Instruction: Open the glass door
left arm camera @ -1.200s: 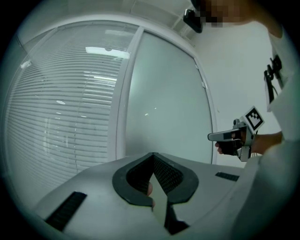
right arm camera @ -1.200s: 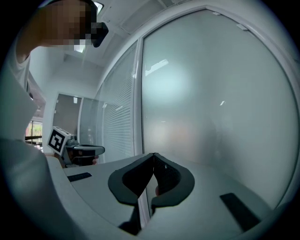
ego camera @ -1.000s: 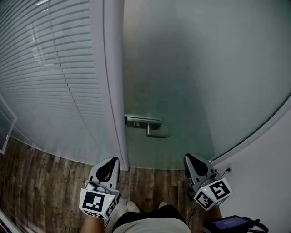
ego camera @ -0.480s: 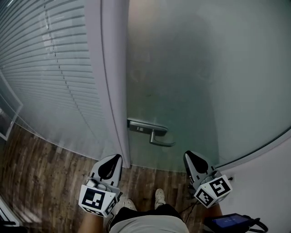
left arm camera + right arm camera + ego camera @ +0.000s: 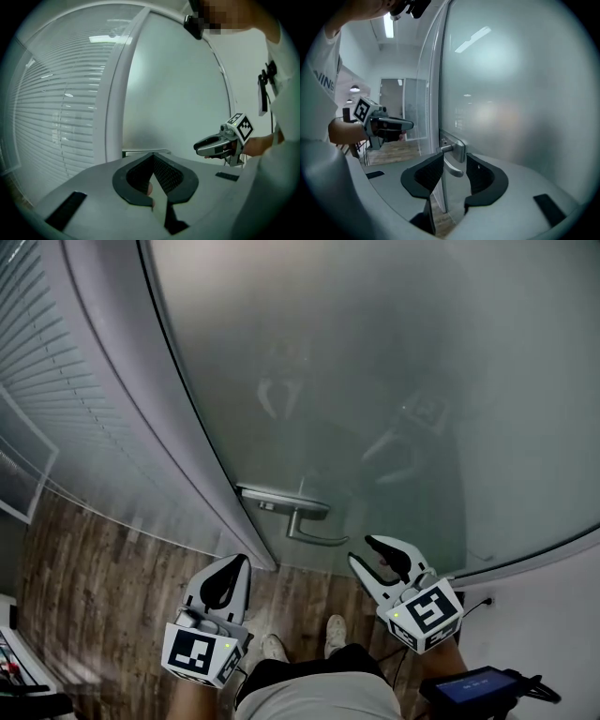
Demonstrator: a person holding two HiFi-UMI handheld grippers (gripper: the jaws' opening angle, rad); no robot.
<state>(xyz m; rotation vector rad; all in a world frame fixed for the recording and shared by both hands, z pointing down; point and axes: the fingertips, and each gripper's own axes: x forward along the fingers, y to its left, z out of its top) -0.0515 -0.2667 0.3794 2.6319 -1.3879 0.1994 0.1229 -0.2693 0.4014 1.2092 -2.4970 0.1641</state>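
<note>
the left gripper sits low in the head view, jaws pressed together with nothing in them, pointing at the foot of the door frame. the right gripper has its jaws spread wide and empty, just below and right of the door handle — very near it, though contact can't be made out. the handle sits low on the frosted glass door, by the door's left edge. slatted blinds lie left of the frame, with wooden floor below.

left gripper view: the jaws meet at their tips. the frame and blinds stand ahead, and the right gripper is off to the right in front of the glass.

right gripper view: the handle shows in the gap of the wide jaws — the left gripper is at far left.
</note>
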